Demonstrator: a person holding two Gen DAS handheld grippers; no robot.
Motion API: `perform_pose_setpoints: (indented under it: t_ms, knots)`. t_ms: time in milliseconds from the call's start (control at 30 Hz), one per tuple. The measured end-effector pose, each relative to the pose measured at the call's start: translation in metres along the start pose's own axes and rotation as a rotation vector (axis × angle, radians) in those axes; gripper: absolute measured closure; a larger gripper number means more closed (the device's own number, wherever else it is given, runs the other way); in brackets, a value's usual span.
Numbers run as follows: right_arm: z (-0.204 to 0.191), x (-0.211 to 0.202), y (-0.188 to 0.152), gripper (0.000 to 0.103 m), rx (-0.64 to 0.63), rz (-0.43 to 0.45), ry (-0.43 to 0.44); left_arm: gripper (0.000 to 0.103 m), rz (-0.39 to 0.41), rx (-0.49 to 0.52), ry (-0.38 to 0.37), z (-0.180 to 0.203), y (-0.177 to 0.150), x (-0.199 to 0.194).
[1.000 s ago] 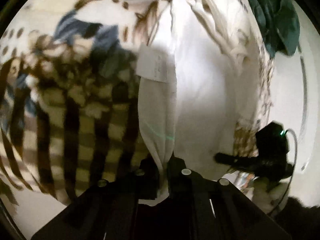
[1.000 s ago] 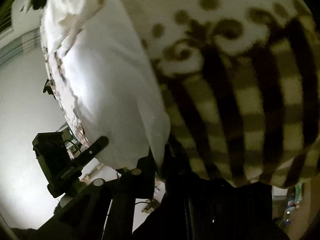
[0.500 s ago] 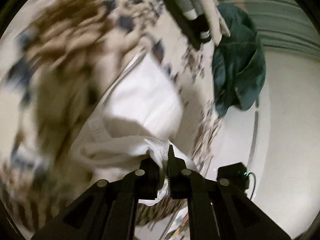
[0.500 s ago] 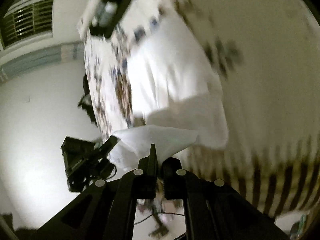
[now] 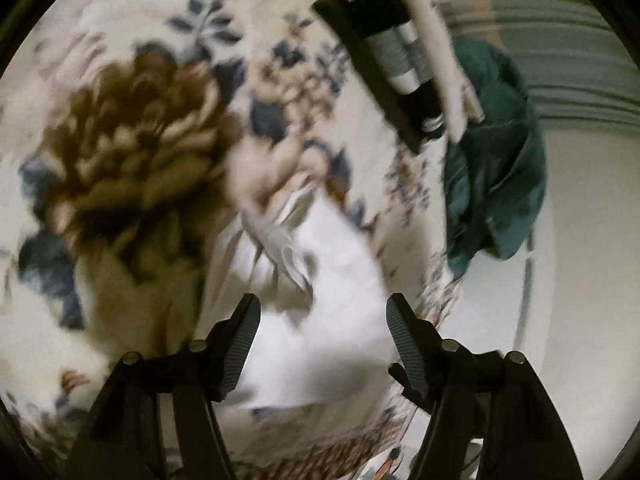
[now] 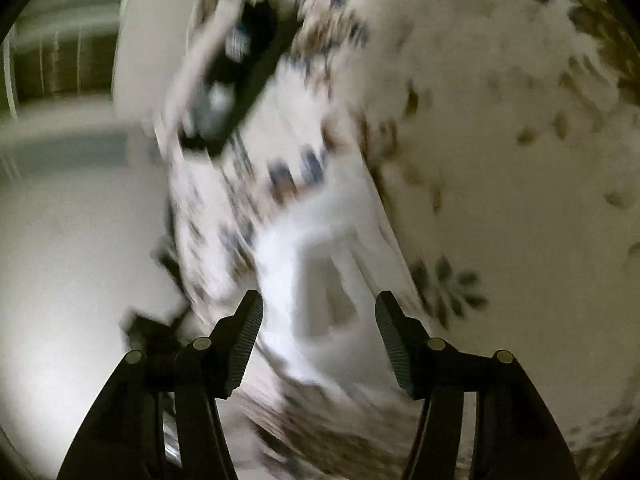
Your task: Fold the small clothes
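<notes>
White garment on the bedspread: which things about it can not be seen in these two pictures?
- White garment, left wrist view: motion blur hides what kind it is and its fold lines.
- Same garment, right wrist view: blur smears its edges into the flowered bedspread.
- Green cloth: its shape is unclear.

A white garment lies crumpled on a floral blanket, folded over on itself with gathered pleats along its upper edge. It sits near the blanket's edge, blurred in both views. In the right wrist view the garment shows shadowed folds.
</notes>
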State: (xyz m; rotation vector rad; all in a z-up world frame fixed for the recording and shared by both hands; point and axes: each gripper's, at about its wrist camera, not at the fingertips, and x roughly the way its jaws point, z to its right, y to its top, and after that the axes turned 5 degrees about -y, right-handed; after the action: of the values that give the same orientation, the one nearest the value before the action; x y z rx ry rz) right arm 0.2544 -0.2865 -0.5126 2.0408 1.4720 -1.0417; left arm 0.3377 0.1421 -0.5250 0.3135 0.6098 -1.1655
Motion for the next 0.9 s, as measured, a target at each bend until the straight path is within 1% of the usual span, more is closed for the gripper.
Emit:
perform_pose_setpoints:
  t_ms: [33, 67, 133, 200, 233, 267, 300, 333, 400, 433, 500, 567, 633, 667, 700, 733, 767, 800, 833, 900]
  knots:
    - [0.001, 0.010, -0.004, 0.042, -0.003, -0.055, -0.004, 0.040, -0.019, -0.024, 0.005, -0.006, -0.001, 0.005]
    - [0.001, 0.022, -0.005, 0.042, 0.033, -0.093, 0.035, 0.040, -0.027, -0.045, 0.004, -0.012, 0.000, 0.010]
    - [0.005, 0.038, -0.001, 0.042, 0.132, -0.104, 0.102, 0.040, -0.037, -0.094, -0.011, -0.018, 0.005, 0.021]
    - [0.009, 0.052, 0.008, 0.042, 0.241, -0.084, 0.143, 0.040, -0.039, -0.109, -0.018, -0.020, 0.012, 0.031]
    - [0.009, 0.056, 0.012, 0.055, 0.269, -0.063, 0.161, 0.043, -0.020, -0.105, -0.033, -0.018, 0.017, 0.034]
    - [0.009, 0.060, 0.016, 0.088, 0.298, -0.043, 0.164, 0.071, 0.000, -0.101, -0.036, -0.015, 0.018, 0.032]
    - [0.007, 0.061, 0.019, 0.097, 0.316, -0.034, 0.165, 0.093, 0.011, -0.091, -0.032, -0.008, 0.021, 0.031]
    - [0.004, 0.057, 0.022, 0.098, 0.328, -0.005, 0.171, 0.096, 0.010, -0.072, -0.030, -0.001, 0.023, 0.030]
    - [-0.003, 0.040, 0.022, 0.098, 0.320, 0.050, 0.181, 0.096, 0.022, -0.025, -0.035, 0.019, 0.025, 0.024]
    - [-0.006, 0.031, 0.021, 0.099, 0.317, 0.071, 0.180, 0.096, 0.020, -0.009, -0.053, 0.027, 0.026, 0.023]
    - [-0.008, 0.012, 0.017, 0.099, 0.326, 0.117, 0.180, 0.096, 0.014, 0.020, -0.063, 0.042, 0.030, 0.026]
    - [-0.008, -0.003, 0.022, 0.099, 0.327, 0.169, 0.173, 0.095, -0.005, 0.041, -0.087, 0.050, 0.040, 0.038]
    - [-0.012, -0.009, 0.035, 0.099, 0.304, 0.214, 0.170, 0.093, -0.026, 0.039, -0.086, 0.053, 0.056, 0.056]
    - [-0.011, -0.007, 0.041, 0.095, 0.307, 0.226, 0.182, 0.082, -0.038, 0.028, -0.081, 0.051, 0.065, 0.066]
    - [-0.010, -0.004, 0.046, 0.093, 0.309, 0.229, 0.177, 0.071, -0.050, 0.017, -0.060, 0.048, 0.073, 0.074]
    - [-0.011, 0.005, 0.054, 0.073, 0.308, 0.226, 0.158, 0.045, -0.058, -0.003, -0.034, 0.045, 0.080, 0.079]
    - [-0.009, 0.010, 0.064, 0.045, 0.312, 0.221, 0.126, 0.041, -0.055, -0.018, -0.036, 0.041, 0.083, 0.077]
    - [-0.007, 0.010, 0.067, 0.038, 0.315, 0.225, 0.117, 0.041, -0.039, -0.027, -0.063, 0.039, 0.085, 0.071]
    - [-0.008, 0.010, 0.071, 0.038, 0.309, 0.235, 0.118, 0.041, -0.030, -0.021, -0.066, 0.038, 0.085, 0.063]
    - [-0.006, 0.002, 0.069, 0.038, 0.273, 0.240, 0.087, 0.041, 0.004, 0.010, -0.039, 0.037, 0.082, 0.043]
